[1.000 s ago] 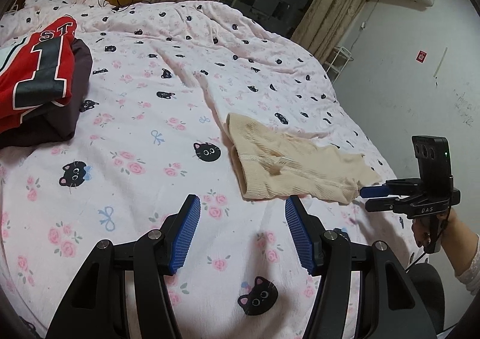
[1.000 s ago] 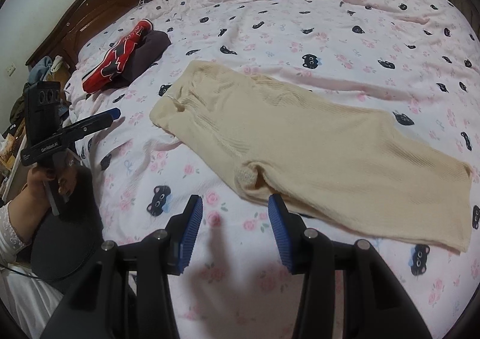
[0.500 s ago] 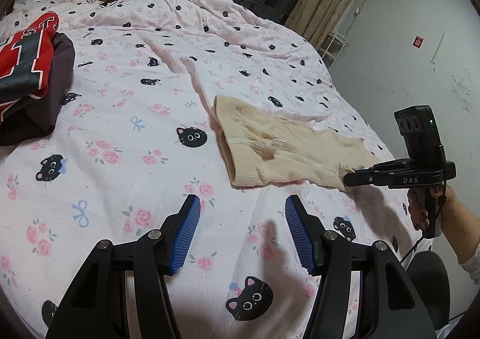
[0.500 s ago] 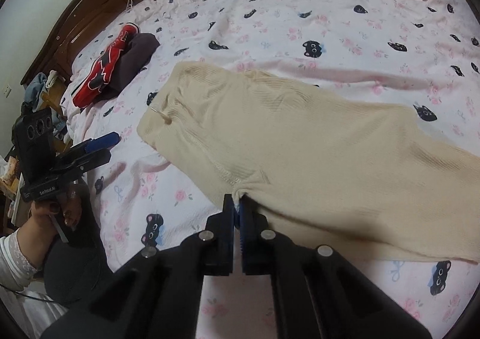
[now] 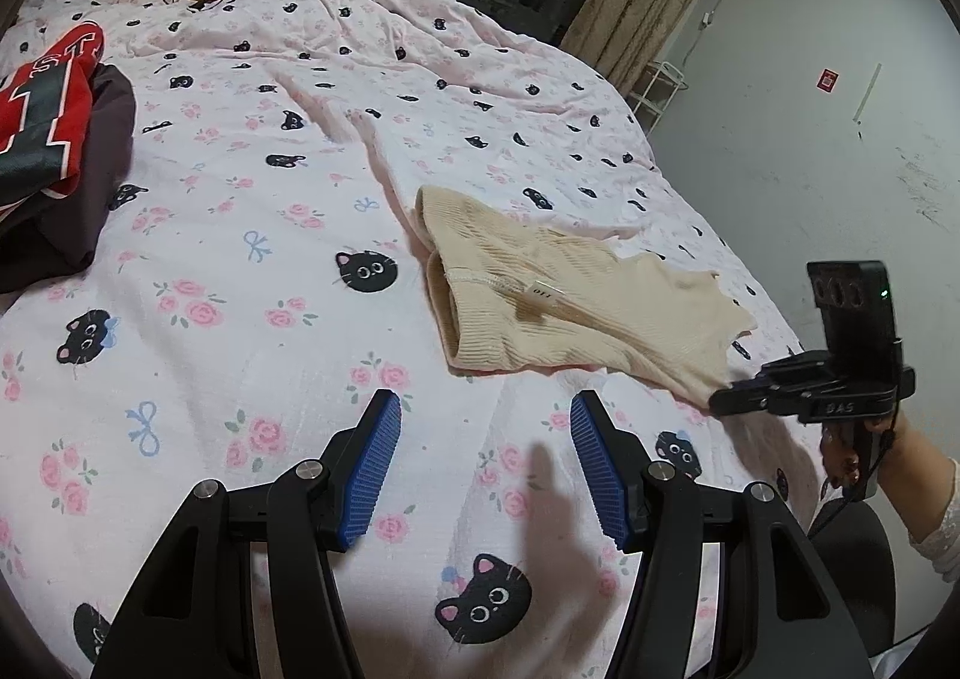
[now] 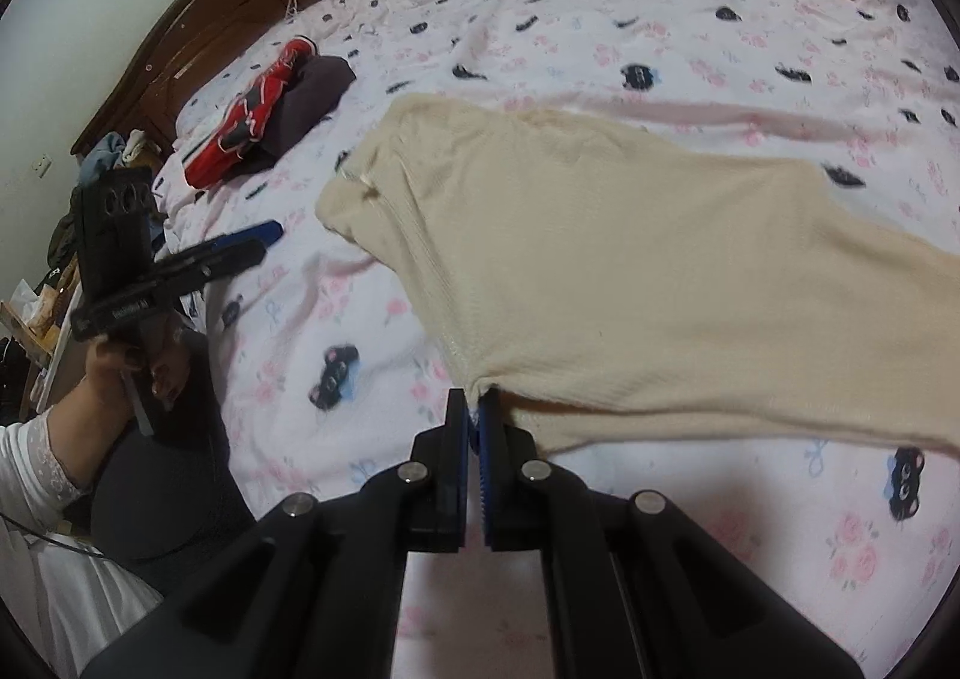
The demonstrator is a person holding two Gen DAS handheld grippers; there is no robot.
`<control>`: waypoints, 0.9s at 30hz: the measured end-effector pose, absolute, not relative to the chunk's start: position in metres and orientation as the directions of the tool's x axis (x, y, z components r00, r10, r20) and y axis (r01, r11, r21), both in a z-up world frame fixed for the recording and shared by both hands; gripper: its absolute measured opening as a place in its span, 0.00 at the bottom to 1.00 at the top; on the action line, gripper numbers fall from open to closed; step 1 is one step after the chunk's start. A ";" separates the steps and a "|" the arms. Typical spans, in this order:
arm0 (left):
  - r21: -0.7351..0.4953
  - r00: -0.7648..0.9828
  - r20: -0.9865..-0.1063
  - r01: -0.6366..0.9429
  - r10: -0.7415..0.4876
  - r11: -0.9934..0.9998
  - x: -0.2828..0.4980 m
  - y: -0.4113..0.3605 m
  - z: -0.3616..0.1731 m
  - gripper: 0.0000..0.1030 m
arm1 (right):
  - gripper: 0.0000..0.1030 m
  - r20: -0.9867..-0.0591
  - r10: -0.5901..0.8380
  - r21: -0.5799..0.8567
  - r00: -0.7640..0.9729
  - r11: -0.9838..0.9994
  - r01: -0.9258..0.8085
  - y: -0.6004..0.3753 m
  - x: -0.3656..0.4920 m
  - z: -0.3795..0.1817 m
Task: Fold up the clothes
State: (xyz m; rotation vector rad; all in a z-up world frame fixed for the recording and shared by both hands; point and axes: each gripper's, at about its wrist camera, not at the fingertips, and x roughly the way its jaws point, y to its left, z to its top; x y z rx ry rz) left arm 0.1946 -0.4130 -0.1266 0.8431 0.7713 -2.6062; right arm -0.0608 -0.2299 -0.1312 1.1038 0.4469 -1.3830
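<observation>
A beige ribbed pair of pants (image 5: 540, 307) lies on the pink cat-print bed; it fills the middle and right of the right wrist view (image 6: 660, 271). My right gripper (image 6: 474, 415) is shut on the pants' near edge at the crotch and lifts it a little; it also shows in the left wrist view (image 5: 729, 400) at the pants' right corner. My left gripper (image 5: 486, 463) is open and empty, hovering over the bedsheet just short of the waistband; it shows in the right wrist view (image 6: 252, 244) at the left.
A pile of folded clothes, red jersey on dark garments (image 5: 54, 138), lies at the far left of the bed (image 6: 270, 102). A wooden headboard (image 6: 210, 30) is behind it. The white wall and bed edge (image 5: 780, 211) are on the right.
My right gripper went from open to shut on the pants' near edge and has raised it slightly. My left gripper stayed open and moved closer to the waistband.
</observation>
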 end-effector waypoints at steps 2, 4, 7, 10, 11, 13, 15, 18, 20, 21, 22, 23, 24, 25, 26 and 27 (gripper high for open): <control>-0.378 -0.779 -0.621 0.396 -0.088 -0.837 0.186 -0.415 -0.125 0.52 | 0.03 -0.806 -0.552 0.370 0.213 -0.188 0.910 -0.228 -0.064 -0.136; -0.341 -0.761 -0.645 0.368 -0.070 -0.865 0.175 -0.419 -0.125 0.52 | 0.03 -0.801 -0.558 0.382 0.219 -0.194 0.904 -0.227 -0.065 -0.139; -0.298 -0.730 -0.683 0.321 -0.034 -0.899 0.156 -0.427 -0.126 0.52 | 0.04 -0.804 -0.555 0.371 0.213 -0.189 0.909 -0.228 -0.063 -0.140; -0.308 -0.727 -0.687 0.261 0.024 -0.915 0.144 -0.433 -0.126 0.52 | 0.04 -0.808 -0.551 0.364 0.210 -0.186 0.913 -0.229 -0.061 -0.140; -0.309 -0.723 -0.689 0.248 0.037 -0.918 0.140 -0.435 -0.126 0.52 | 0.04 -0.809 -0.549 0.363 0.211 -0.185 0.913 -0.230 -0.061 -0.140; -0.311 -0.713 -0.699 0.236 0.054 -0.921 0.133 -0.439 -0.126 0.51 | 0.04 -0.809 -0.548 0.363 0.211 -0.184 0.914 -0.230 -0.061 -0.140; -0.324 -0.711 -0.700 0.232 0.067 -0.917 0.129 -0.443 -0.126 0.47 | 0.04 -0.810 -0.547 0.362 0.211 -0.183 0.914 -0.230 -0.061 -0.141; -0.343 -0.715 -0.695 0.227 0.083 -0.912 0.127 -0.449 -0.123 0.29 | 0.04 -0.809 -0.548 0.364 0.212 -0.184 0.913 -0.230 -0.061 -0.142; -0.344 -0.716 -0.694 0.228 0.082 -0.911 0.127 -0.452 -0.122 0.21 | 0.04 -0.808 -0.548 0.366 0.214 -0.184 0.912 -0.230 -0.061 -0.142; -0.343 -0.716 -0.694 0.230 0.080 -0.911 0.127 -0.453 -0.121 0.13 | 0.04 -0.808 -0.548 0.367 0.214 -0.185 0.912 -0.230 -0.061 -0.142; -0.343 -0.718 -0.692 0.231 0.078 -0.911 0.128 -0.453 -0.120 0.11 | 0.04 -0.808 -0.548 0.367 0.215 -0.185 0.912 -0.229 -0.061 -0.143; -0.343 -0.720 -0.690 0.232 0.077 -0.910 0.128 -0.454 -0.119 0.10 | 0.04 -0.809 -0.548 0.368 0.215 -0.186 0.911 -0.230 -0.061 -0.143; -0.344 -0.722 -0.687 0.231 0.076 -0.910 0.129 -0.454 -0.118 0.08 | 0.04 -0.809 -0.548 0.368 0.215 -0.186 0.911 -0.230 -0.061 -0.143; -0.346 -0.724 -0.685 0.229 0.078 -0.910 0.130 -0.455 -0.117 0.06 | 0.04 -0.809 -0.547 0.368 0.214 -0.187 0.911 -0.230 -0.061 -0.143; -0.349 -0.726 -0.683 0.226 0.081 -0.909 0.131 -0.455 -0.116 0.06 | 0.04 -0.809 -0.547 0.367 0.214 -0.187 0.911 -0.230 -0.061 -0.143; -0.353 -0.727 -0.681 0.222 0.087 -0.909 0.131 -0.455 -0.115 0.05 | 0.04 -0.809 -0.548 0.367 0.214 -0.187 0.911 -0.230 -0.061 -0.142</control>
